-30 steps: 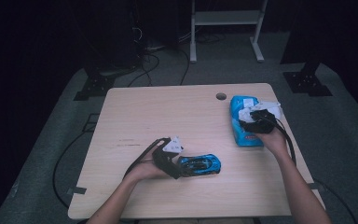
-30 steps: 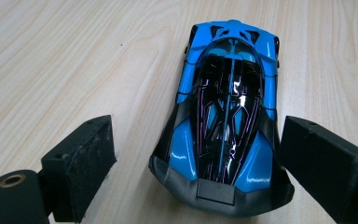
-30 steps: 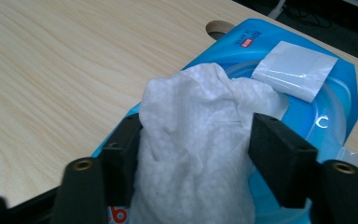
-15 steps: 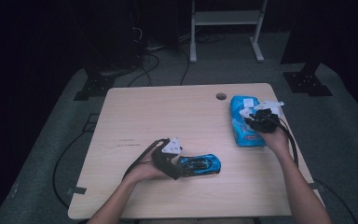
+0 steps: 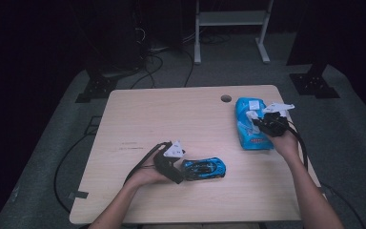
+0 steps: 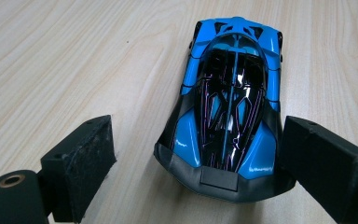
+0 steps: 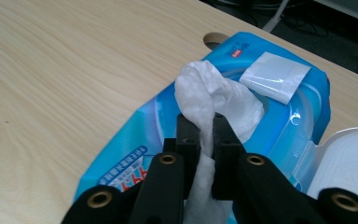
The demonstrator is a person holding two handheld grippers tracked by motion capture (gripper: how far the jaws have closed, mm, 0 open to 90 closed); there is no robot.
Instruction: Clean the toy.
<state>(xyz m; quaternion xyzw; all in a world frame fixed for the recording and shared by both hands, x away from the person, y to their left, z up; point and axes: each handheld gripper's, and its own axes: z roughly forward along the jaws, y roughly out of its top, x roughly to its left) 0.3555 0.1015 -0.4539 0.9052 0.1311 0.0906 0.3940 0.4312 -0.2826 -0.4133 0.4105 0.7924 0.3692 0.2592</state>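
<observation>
- the right gripper point(image 7: 206, 135) has its jaws pinched tight on a white wet wipe point(image 7: 214, 95); the wipe bunches up between the pads and rises out of the opening of the blue wipes pack point(image 7: 135, 154).
- in the high view that same right gripper point(image 5: 269, 125) sits over the pack point(image 5: 248, 125), at its side away from the toy car.
- the pack's hinged lid point(image 7: 349, 158) stands flipped open, just beside the opening, and a clear sticker flap point(image 7: 275, 74) lies peeled back on the pack's top.
- the pack lies flat on the wooden table point(image 5: 171, 119), near the round cable hole point(image 5: 226, 98) and well apart from the car.
- the left gripper point(image 6: 196, 154) is spread wide, one jaw on each side of the rear end of the blue toy car point(image 6: 228, 107); one pad is right against the car's tail corner, the other stands clear of it.
- from above, the left gripper point(image 5: 174, 164) is just beside the car point(image 5: 204, 168), the car pointing away from it.
- the car rests on its wheels on the table, on the near side of the pack.
</observation>
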